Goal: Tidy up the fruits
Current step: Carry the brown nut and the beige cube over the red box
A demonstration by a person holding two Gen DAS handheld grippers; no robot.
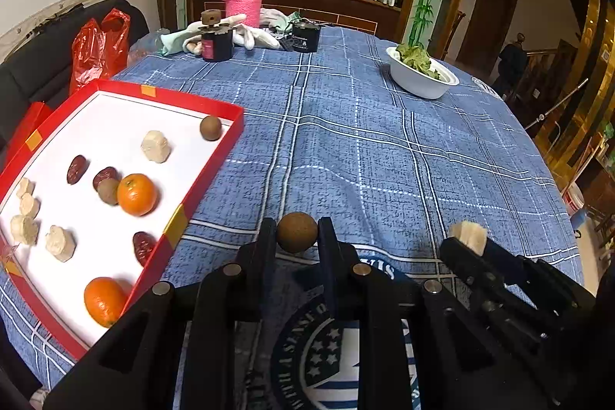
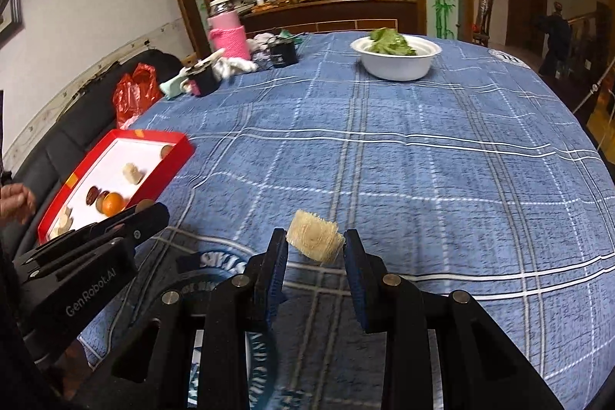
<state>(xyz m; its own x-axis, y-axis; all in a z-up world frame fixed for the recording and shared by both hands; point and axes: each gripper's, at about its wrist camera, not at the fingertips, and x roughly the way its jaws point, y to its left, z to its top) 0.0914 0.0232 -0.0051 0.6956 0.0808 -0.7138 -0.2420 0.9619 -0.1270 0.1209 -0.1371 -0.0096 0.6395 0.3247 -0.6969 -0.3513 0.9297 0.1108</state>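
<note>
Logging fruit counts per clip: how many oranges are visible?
2, both inside the red tray: one orange mid-tray beside a brown fruit, another orange at the near end. Others may be hidden beyond the frame.

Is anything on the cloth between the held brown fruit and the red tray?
Nothing visible. The left gripper grips the brown fruit; only bare blue tablecloth lies between it and the red tray, whose low rim must be cleared.
</note>
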